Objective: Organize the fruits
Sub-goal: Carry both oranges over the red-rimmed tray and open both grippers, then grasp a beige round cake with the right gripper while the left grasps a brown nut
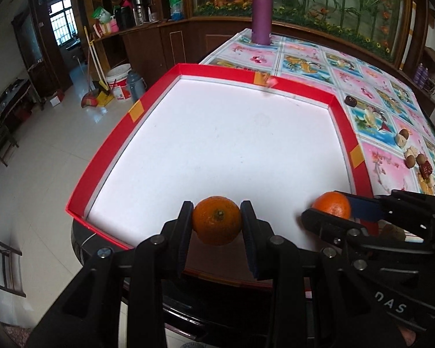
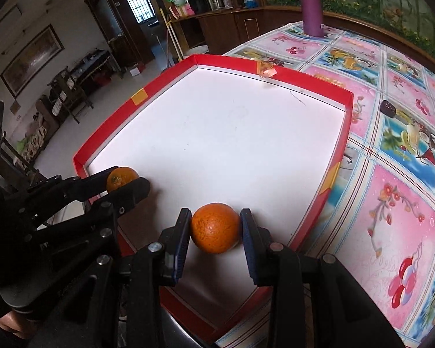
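Both grippers are loaded, folks: our left gripper [image 1: 217, 220] has its two pads pressed against the sides of the stem-side orange [image 1: 217, 220], and our right gripper [image 2: 216, 227] is pinched just as snugly on the plain-faced orange [image 2: 216, 227], each pair of jaws about a fruit's width apart. We take the red tray [image 1: 107, 156] as our landmark: both oranges sit low over its white floor at the near edge, the left one toward the near-left corner, the right one toward the near-right. These fruits are nearly round, so we call no long axis, but the left wrist view shows the first orange's stem scar facing back at the camera, while the right wrist view gives only a sidelong glimpse of it [image 2: 121, 177] between dark fingers. The second orange shows dimpled rind and no stem in its own view, and from the left wrist [image 1: 332, 204] it peeks out half-hidden by a blue pad. Beyond the tray's far rim stands a purple bottle [image 1: 262, 14]; off its right side, on the floral tablecloth [image 1: 304, 63], small brown dried fruits [image 1: 411, 156] lie scattered.
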`<state>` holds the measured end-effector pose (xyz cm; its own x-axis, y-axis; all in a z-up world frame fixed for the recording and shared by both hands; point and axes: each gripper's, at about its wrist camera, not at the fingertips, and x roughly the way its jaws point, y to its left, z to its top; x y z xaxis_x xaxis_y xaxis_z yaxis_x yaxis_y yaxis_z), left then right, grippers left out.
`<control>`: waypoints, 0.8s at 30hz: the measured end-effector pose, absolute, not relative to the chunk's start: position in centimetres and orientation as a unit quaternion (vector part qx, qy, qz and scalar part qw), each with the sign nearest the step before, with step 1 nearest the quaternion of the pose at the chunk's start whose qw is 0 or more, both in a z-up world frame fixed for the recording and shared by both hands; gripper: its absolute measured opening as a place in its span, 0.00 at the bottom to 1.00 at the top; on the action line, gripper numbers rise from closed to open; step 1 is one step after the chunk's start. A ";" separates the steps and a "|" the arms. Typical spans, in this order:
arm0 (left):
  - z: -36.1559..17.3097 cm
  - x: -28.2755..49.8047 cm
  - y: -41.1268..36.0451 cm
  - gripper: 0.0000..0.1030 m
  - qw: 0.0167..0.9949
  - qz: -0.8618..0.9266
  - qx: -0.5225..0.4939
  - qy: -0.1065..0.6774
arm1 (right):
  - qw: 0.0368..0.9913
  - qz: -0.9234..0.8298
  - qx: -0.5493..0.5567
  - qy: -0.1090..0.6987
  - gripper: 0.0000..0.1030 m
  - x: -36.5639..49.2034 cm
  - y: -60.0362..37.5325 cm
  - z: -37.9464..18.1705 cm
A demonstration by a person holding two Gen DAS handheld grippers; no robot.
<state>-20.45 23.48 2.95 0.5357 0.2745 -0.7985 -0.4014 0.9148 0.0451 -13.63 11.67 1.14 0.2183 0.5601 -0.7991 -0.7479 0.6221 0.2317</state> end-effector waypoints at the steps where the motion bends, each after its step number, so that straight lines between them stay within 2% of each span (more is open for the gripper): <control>1: 2.8 -20.3 23.7 0.34 0.873 0.193 -0.073 0.441 | 0.774 0.423 -0.103 0.460 0.33 -13.7 11.7 1.2; 8: 2.6 -20.3 23.8 0.39 0.871 0.201 -0.068 0.444 | 0.775 0.419 -0.115 0.459 0.33 -13.5 12.2 0.9; 12: 2.7 -20.3 24.0 0.49 0.868 0.207 -0.070 0.445 | 0.774 0.419 -0.114 0.461 0.34 -13.6 12.1 1.0; 16: 3.1 -20.4 24.1 0.55 0.869 0.219 -0.067 0.439 | 0.776 0.417 -0.104 0.462 0.47 -13.2 11.6 1.2; 19: 3.7 -20.6 24.2 0.61 0.871 0.229 -0.064 0.429 | 0.771 0.421 -0.096 0.468 0.48 -13.1 11.5 1.2; 24: 5.0 -20.8 24.2 0.63 0.878 0.237 -0.060 0.411 | 0.763 0.430 -0.101 0.471 0.49 -13.8 11.3 1.3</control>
<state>-20.81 24.17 5.05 0.5496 0.3663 -0.7508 -0.4649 0.8808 0.0895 -13.84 11.28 1.30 0.1856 0.5618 -0.8062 -0.7523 0.6090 0.2512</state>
